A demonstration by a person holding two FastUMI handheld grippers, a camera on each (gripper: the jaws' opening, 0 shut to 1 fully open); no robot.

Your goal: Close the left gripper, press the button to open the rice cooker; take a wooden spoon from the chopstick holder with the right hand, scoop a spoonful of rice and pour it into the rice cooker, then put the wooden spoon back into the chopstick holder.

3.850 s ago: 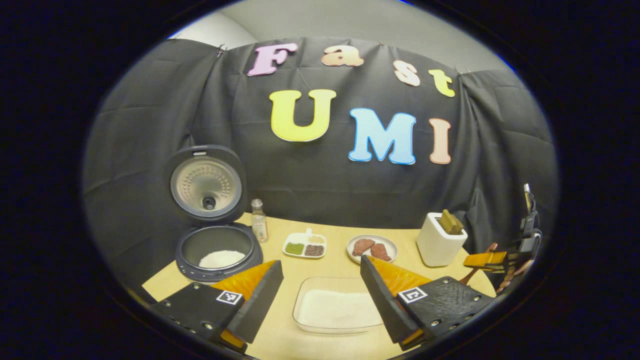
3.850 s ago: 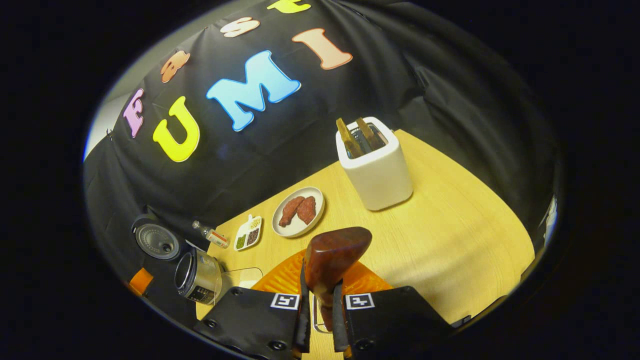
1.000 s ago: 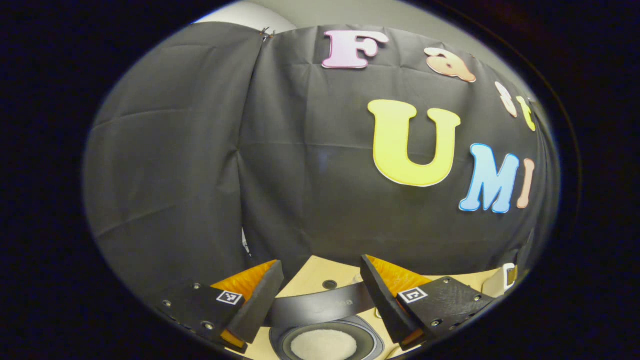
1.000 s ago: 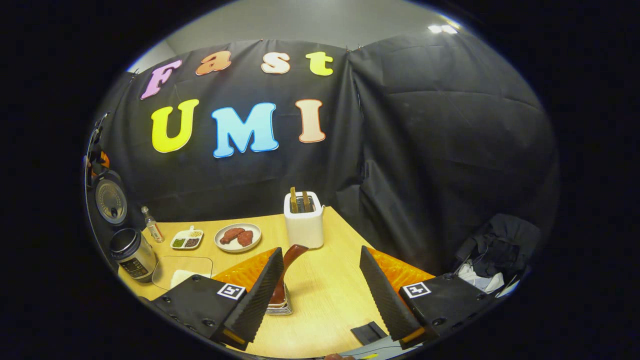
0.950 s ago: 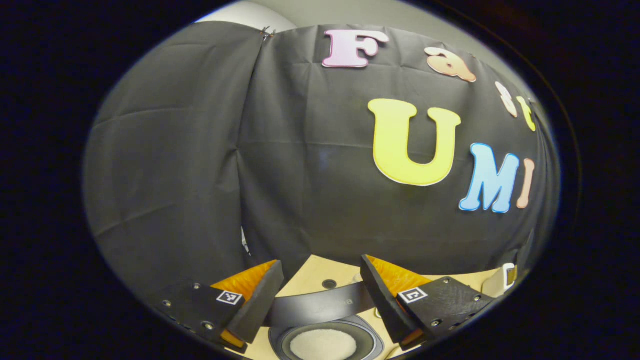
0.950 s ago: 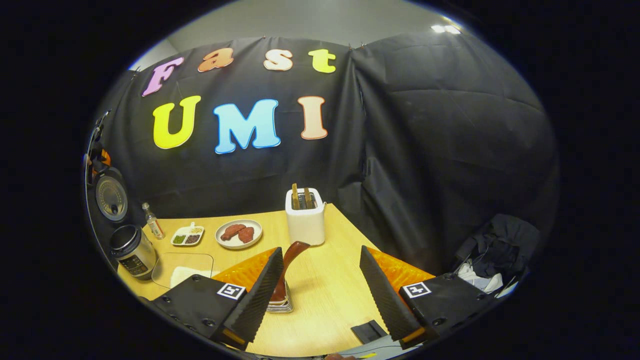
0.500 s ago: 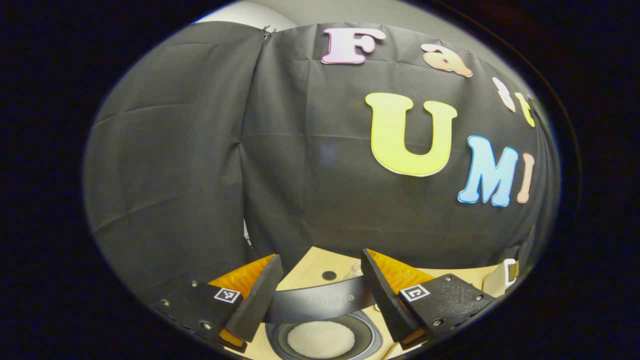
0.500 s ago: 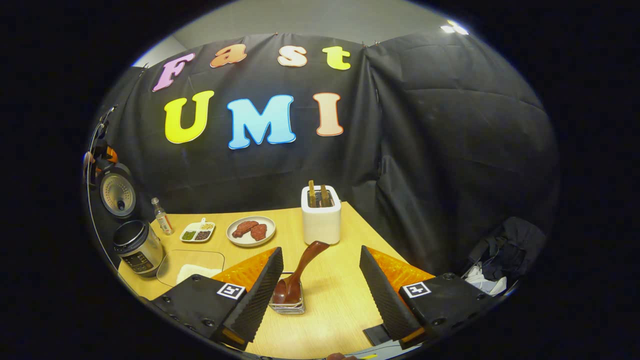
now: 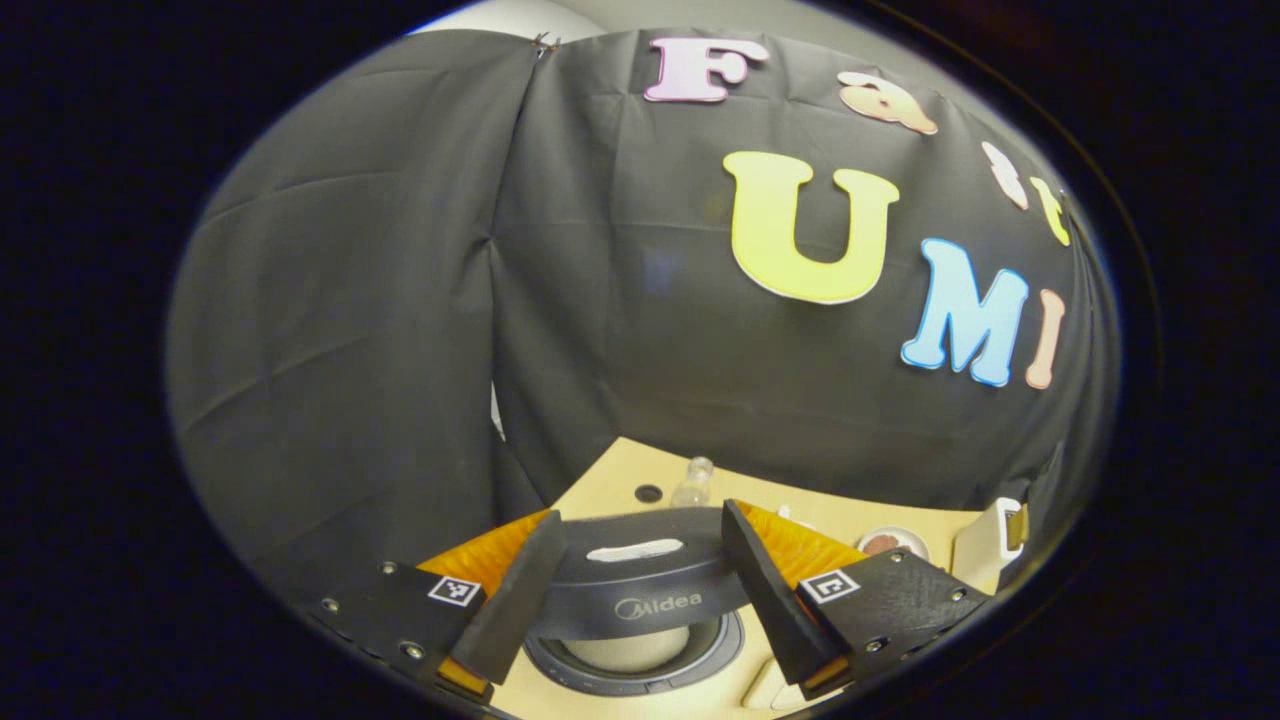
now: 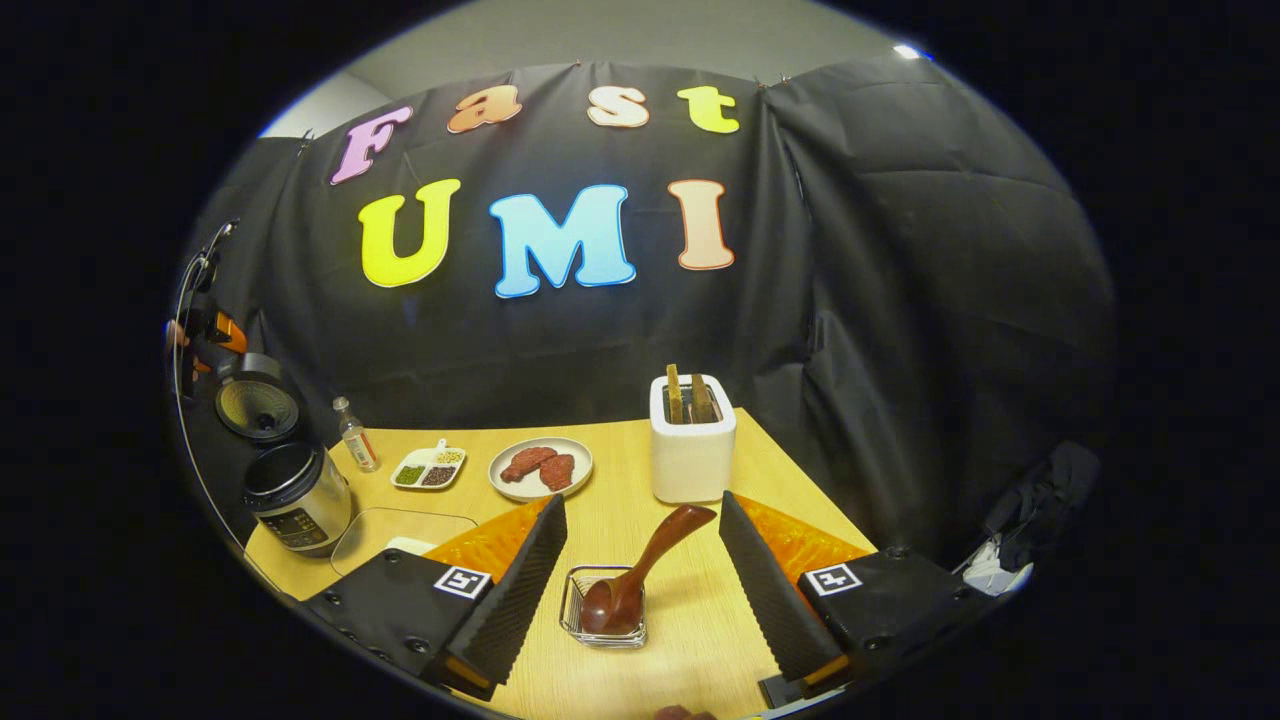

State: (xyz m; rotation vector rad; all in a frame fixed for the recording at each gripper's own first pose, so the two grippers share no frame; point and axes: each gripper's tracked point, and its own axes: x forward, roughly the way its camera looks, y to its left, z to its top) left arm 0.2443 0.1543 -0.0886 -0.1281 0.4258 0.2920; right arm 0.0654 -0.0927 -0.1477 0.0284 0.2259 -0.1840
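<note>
Right gripper (image 10: 640, 560): fingers spread wide, holding nothing, hovering over the table (image 10: 880, 500). Wooden spoon (image 10: 640, 570) sits bowl-down in the small clear chopstick holder (image 10: 600, 610) between the fingers, handle leaning up and right, touching neither finger. Rice cooker (image 10: 295, 495) at the far left of the table, lid (image 10: 258, 408) tilted partway down over the pot. Clear tray of rice (image 10: 400, 535) just beside it.

Left gripper (image 9: 640, 560): fingers apart, straddling the lid's front edge (contact unclear). Rice in the pot (image 9: 635, 650) shows under the lid.
</note>
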